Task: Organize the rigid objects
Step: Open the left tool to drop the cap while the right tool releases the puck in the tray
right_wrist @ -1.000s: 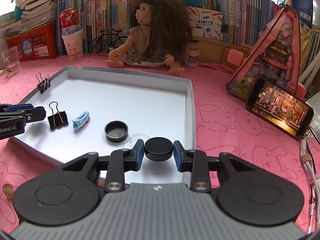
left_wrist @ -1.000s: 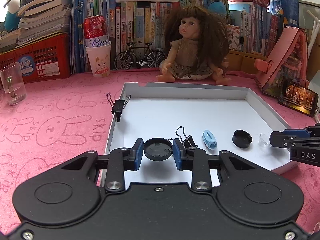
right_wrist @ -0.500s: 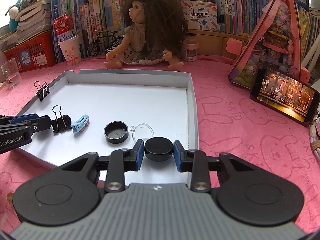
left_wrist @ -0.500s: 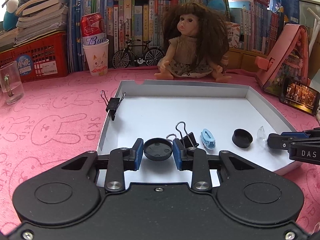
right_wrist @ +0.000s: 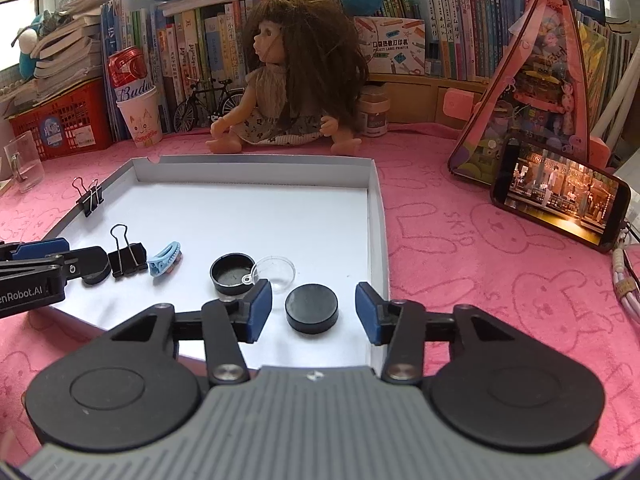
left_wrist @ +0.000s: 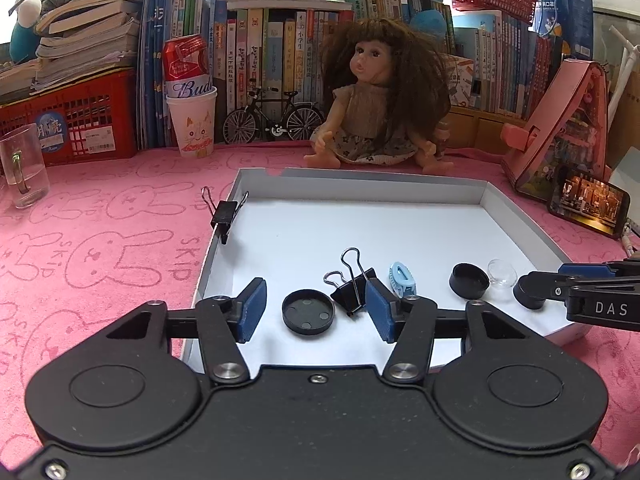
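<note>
Resting flat in the shallow white cardboard tray [left_wrist: 362, 187]: three round black plastic caps, two black binder clips, one blue hair clip [left_wrist: 403, 283], one clear dome [right_wrist: 275, 273]. Left gripper [left_wrist: 314, 310] spread around ribbed-underside cap [left_wrist: 308, 311]; right gripper [right_wrist: 314, 306] spread around smooth cap [right_wrist: 312, 307]. Only right view shows open cap's hollow [right_wrist: 232, 274].

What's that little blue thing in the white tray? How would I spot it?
Find the shallow white tray in front of the doll. Along its near edge lies a row of small items; the pale blue hair clip sits between a black binder clip and an open black cap. It's the only coloured piece.
</note>
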The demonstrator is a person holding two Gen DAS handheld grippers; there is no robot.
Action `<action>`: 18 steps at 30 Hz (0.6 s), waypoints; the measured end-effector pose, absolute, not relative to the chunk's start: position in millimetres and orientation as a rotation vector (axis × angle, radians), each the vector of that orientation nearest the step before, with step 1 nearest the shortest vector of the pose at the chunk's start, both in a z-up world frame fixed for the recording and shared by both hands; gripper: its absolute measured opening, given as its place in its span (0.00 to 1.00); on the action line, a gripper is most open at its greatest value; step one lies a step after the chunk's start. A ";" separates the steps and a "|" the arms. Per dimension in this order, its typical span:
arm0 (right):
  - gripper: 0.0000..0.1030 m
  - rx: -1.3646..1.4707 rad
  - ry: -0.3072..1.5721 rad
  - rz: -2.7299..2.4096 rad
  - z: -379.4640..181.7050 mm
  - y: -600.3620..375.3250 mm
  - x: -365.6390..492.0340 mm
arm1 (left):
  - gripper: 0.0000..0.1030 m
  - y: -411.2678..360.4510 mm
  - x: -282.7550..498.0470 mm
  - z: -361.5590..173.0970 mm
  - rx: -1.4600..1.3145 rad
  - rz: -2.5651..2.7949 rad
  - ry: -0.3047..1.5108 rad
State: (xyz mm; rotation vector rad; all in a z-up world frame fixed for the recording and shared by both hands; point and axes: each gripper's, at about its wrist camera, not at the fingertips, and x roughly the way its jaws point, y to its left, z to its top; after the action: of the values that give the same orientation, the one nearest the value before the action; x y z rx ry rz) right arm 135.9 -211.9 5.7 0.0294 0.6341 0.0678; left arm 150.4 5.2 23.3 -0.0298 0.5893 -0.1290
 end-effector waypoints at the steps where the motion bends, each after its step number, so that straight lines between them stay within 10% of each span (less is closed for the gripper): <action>1: 0.63 0.031 0.628 0.069 6.8 -212.2 134.2 | 0.56 5.8 146.8 24.5 -0.036 -0.134 0.586; 18: 0.81 0.035 0.561 0.103 19.6 -207.0 103.9 | 0.73 -1.1 97.3 42.7 -0.032 -0.236 0.527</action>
State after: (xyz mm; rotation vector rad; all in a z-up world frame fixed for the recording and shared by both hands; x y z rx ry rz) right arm 103.9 -207.0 19.6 0.0346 0.5611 0.1030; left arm 97.3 -1.1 42.7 -0.0315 0.5266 -0.2361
